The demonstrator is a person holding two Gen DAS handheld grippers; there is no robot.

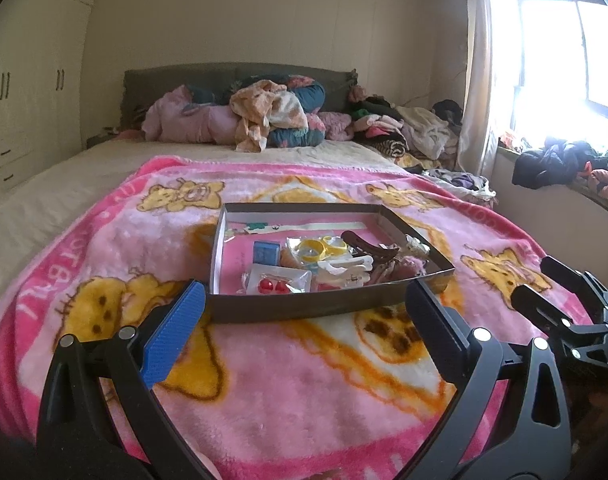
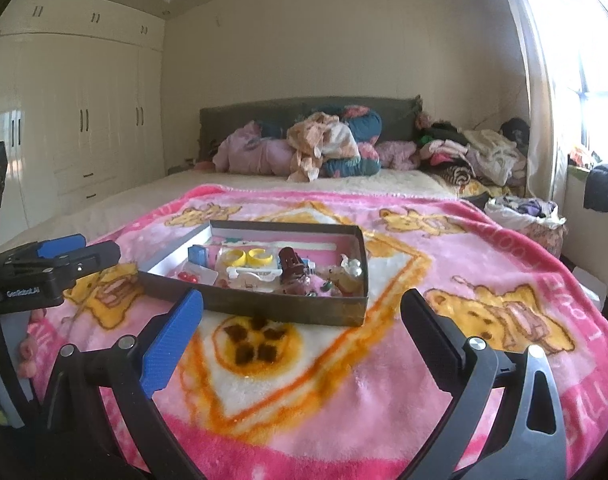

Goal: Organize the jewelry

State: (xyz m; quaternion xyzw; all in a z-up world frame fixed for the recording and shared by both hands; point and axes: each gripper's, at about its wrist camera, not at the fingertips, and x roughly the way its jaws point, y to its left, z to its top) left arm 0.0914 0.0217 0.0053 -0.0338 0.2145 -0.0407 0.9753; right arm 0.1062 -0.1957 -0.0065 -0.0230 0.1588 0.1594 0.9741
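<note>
A shallow cardboard box point(image 1: 304, 308) sits on the pink blanket and also shows in the right wrist view point(image 2: 288, 308). It holds jewelry and hair items: yellow bangles point(image 1: 317, 249), a brown hair claw point(image 1: 369, 247), red earrings in a clear packet point(image 1: 272, 286), a blue case point(image 1: 266, 253), white clips point(image 1: 345, 270). My left gripper point(image 1: 304, 322) is open and empty, just in front of the box. My right gripper point(image 2: 302, 328) is open and empty, in front of the box's near right corner. The right gripper also shows at the right edge of the left wrist view point(image 1: 543, 284).
The pink bear-print blanket point(image 1: 284, 380) covers the near end of the bed. Pillows and clothes point(image 1: 264, 116) are piled at the headboard. More clothes lie at the right by the window point(image 1: 563, 164). White wardrobes point(image 2: 84, 120) stand at the left.
</note>
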